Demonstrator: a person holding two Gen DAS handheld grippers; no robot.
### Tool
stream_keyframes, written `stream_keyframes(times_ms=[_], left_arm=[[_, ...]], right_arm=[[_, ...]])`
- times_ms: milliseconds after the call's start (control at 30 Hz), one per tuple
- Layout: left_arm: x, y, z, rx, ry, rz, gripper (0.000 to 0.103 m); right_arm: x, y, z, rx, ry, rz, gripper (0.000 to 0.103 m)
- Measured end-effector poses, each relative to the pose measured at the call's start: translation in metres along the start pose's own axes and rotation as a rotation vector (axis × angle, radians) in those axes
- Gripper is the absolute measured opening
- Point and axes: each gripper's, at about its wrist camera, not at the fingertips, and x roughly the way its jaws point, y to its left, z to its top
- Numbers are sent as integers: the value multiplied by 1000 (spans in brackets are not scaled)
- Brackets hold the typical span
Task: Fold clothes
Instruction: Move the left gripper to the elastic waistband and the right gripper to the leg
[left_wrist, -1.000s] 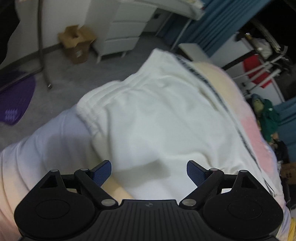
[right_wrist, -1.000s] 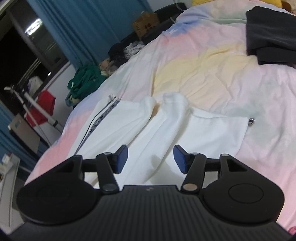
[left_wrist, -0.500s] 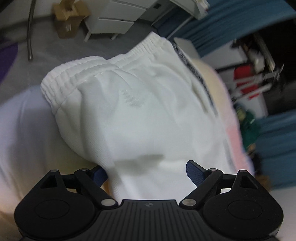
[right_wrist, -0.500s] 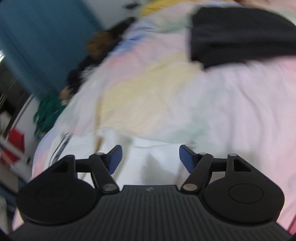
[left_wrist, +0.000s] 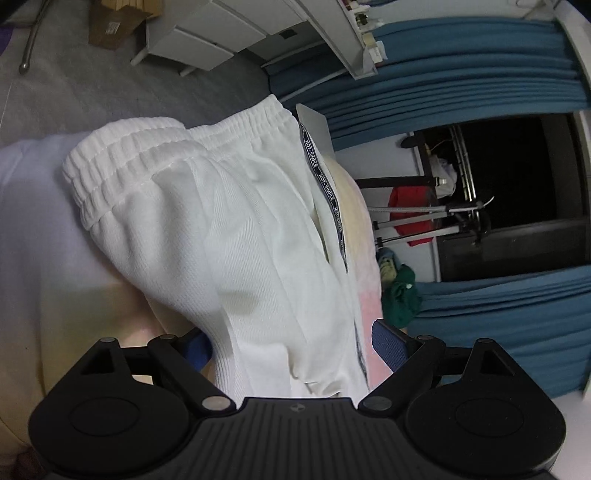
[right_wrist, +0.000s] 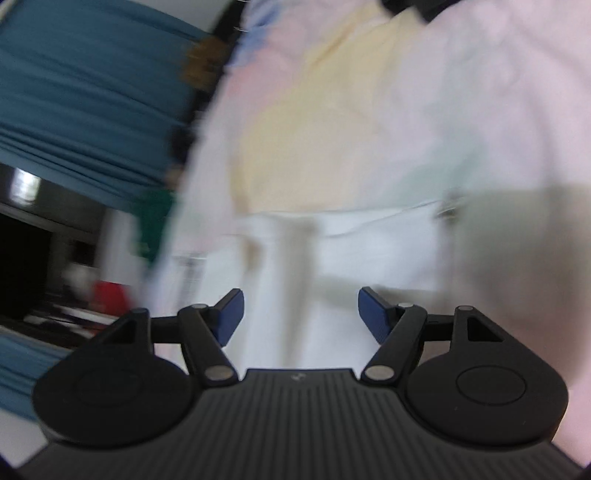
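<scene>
White sweatpants (left_wrist: 236, 236) with an elastic waistband and a black lettered side stripe lie on the pastel bedspread (left_wrist: 40, 258). My left gripper (left_wrist: 291, 345) is open, its blue pads on either side of the pants' fabric low down; the left pad is partly hidden behind the cloth. The right wrist view is blurred: the pants (right_wrist: 325, 258) lie in front of my right gripper (right_wrist: 301, 314), which is open over the white cloth and holds nothing.
Grey floor, a cardboard box (left_wrist: 114, 22) and a white drawer unit (left_wrist: 207, 40) lie beyond the bed. Blue curtains (left_wrist: 461, 85), a drying rack with red cloth (left_wrist: 410, 214) and a green garment (left_wrist: 402, 291) stand to the right. A dark garment (right_wrist: 413, 7) lies on the bed's far side.
Both grippers have swung round and moved in over the pants. The waistband now shows higher and clearer in the left view. The right gripper has opened wider and its view blurs with motion.
</scene>
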Motion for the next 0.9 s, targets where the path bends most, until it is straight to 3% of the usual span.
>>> stream_keyframes(times_ms=[67, 133, 267, 400, 533, 633, 733, 833, 900], left_arm=[[4, 1, 1, -6, -1, 7, 89], [8, 2, 2, -10, -2, 13, 88], [6, 1, 2, 1, -9, -14, 88], [4, 0, 3, 10, -13, -51, 89], [3, -2, 3, 11, -20, -99, 89], [2, -2, 3, 2, -23, -131, 89], [4, -4, 3, 16, -19, -116, 89], [10, -1, 3, 17, -5, -65, 89], [14, 3, 5, -2, 5, -25, 89]], right_arm=[[-2, 4, -3, -9, -9, 20, 71], [-5, 6, -6, -28, -19, -30, 71], [-6, -1, -18, -12, 94, -89, 71], [-22, -14, -51, 80, 234, -91, 69], [-35, -16, -55, 102, 210, -120, 71], [-29, -17, -62, 123, 260, -157, 73], [-19, -13, -69, 91, 308, -174, 73], [-10, -15, -67, 77, 262, -229, 74], [-5, -20, -62, 129, 241, -213, 74]])
